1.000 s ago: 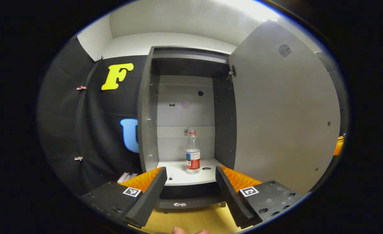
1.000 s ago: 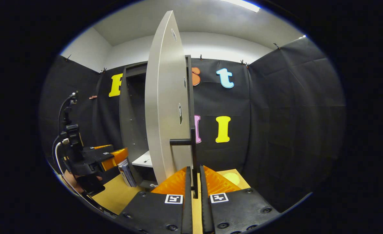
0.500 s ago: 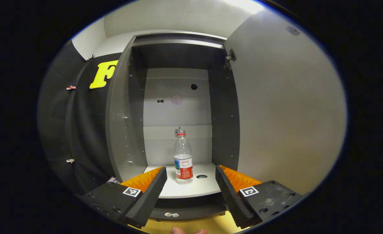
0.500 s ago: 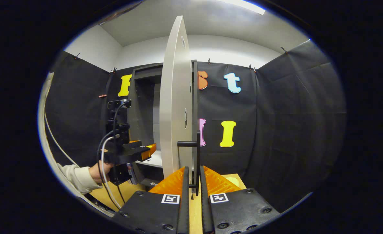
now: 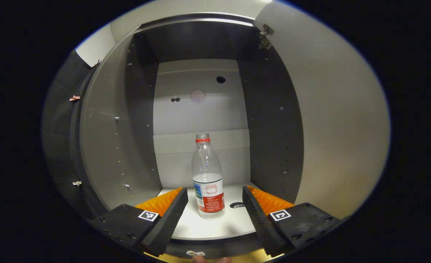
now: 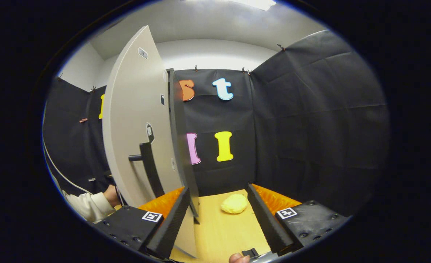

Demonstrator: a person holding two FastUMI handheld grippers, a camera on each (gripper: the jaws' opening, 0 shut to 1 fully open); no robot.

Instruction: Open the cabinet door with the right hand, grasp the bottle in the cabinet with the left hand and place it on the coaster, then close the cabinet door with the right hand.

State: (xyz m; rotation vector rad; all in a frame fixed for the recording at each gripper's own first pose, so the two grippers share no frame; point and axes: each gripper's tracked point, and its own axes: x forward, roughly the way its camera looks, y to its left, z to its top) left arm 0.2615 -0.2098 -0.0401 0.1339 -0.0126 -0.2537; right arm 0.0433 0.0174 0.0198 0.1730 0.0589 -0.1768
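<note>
**Cabinet stands open, bottle on its shelf**

In the left gripper view the left claw (image 5: 215, 208) is seen spread wide at the mouth of the cabinet (image 5: 102, 146), its fingers to either side of the bottle (image 5: 208, 179) without touching it. The bottle stands upright on the pale shelf (image 5: 215, 226), clear-bodied, with a red neck ring and a red and white label. A small dark hole (image 5: 238, 205) is seen in the shelf just right of the bottle. The cabinet's back panel is pale, its side walls dark grey with rows of small holes. The door (image 5: 339, 128) is swung out to the right, its hinge (image 5: 264, 36) seen at the top.

In the right gripper view the right claw (image 6: 219, 215) is released, with nothing between its fingers. The door is seen to the left with its dark handle (image 6: 147, 168) apart from the claw. The wooden desk (image 6: 215, 233) lies below, and a yellow coaster (image 6: 234, 203) rests on it ahead of the claw. Black cloth walls enclose the booth beneath a white ceiling. A pale sleeve (image 6: 85, 204) is seen at lower left.
</note>
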